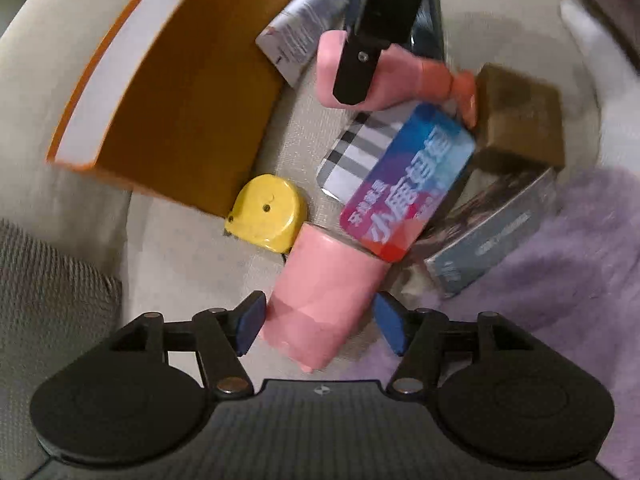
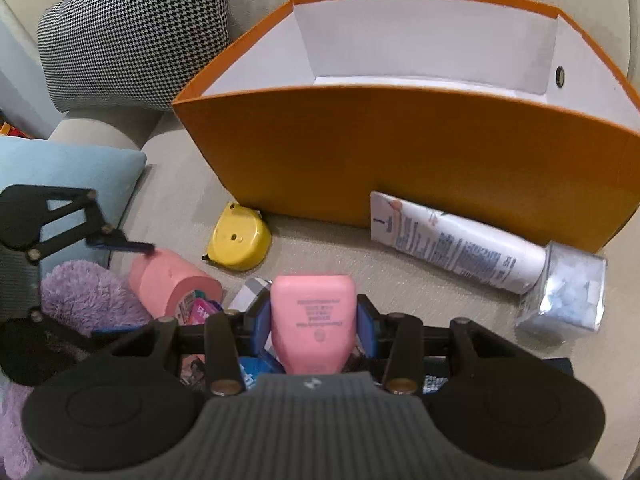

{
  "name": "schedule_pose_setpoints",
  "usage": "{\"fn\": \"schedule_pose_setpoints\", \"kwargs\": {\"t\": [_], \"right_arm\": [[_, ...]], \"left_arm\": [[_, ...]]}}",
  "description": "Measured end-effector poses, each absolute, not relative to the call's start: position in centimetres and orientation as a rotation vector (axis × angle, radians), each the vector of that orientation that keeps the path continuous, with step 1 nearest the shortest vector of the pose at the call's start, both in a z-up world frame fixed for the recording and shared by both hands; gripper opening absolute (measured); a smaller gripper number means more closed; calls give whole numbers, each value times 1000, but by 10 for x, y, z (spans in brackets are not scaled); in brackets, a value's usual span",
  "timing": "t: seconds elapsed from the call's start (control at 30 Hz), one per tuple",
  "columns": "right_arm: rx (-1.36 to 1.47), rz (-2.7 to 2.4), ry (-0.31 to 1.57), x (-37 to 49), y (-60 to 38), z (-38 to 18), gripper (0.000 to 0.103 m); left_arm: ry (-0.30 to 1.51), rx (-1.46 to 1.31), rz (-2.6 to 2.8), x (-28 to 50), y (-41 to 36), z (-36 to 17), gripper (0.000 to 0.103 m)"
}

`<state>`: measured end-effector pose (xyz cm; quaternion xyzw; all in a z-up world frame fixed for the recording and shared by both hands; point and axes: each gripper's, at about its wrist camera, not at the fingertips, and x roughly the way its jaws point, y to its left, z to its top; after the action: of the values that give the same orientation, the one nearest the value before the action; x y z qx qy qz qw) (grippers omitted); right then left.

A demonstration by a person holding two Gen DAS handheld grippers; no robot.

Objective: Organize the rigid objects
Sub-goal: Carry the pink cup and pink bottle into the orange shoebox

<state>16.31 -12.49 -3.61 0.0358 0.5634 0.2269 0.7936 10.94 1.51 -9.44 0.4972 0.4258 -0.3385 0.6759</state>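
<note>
An orange box (image 2: 400,144) with a white inside stands open on the beige sofa; it also shows in the left wrist view (image 1: 176,92). My right gripper (image 2: 316,324) is shut on a pink bottle (image 2: 314,320), seen in the left wrist view too (image 1: 400,80). My left gripper (image 1: 320,324) is open around a pink cylinder (image 1: 324,304), its pads either side, not clamped; the cylinder also shows in the right wrist view (image 2: 172,284). A yellow tape measure (image 1: 268,212) lies by the box. A colourful tin (image 1: 408,184) lies on a pile of boxes.
A white tube (image 2: 460,248) and a silvery cube (image 2: 564,292) lie along the box's front. A brown box (image 1: 520,116), a grey-blue box (image 1: 492,236) and a purple fuzzy cloth (image 1: 560,280) are at the right. Houndstooth (image 2: 136,36) and blue (image 2: 68,176) cushions lie at the left.
</note>
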Motion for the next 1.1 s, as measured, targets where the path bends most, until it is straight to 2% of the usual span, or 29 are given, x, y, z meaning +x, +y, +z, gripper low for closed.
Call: {"fn": "schedule_pose_setpoints", "kwargs": {"t": [0.17,0.37,0.47,0.57,0.63,0.83,1.1], "right_arm": [[98,502,1226,169,-128,-42,46],[127,500,1252,178,-128,-47,47],[119,505,1264,176,-130,-44,63],[128,513,1276,171,-132,-43,66],[143,528,1282,169,-131,-45,65],[133,497,1269,173,-127,-53,45],[157,493,1201,166,-132,-42,43]], "left_arm": [[990,1119,-801,129,7,-102,75],[1095,1031,-832,153,0,-115,71],[1155,905,-803,167,9,-114,70],[1213,727,-744,179,19,-110,70],[1225,630,-693,184,26,-108,70],[1236,356,-544,190,46,-101,69],[1095,-5,-373,172,71,-76,68]]}}
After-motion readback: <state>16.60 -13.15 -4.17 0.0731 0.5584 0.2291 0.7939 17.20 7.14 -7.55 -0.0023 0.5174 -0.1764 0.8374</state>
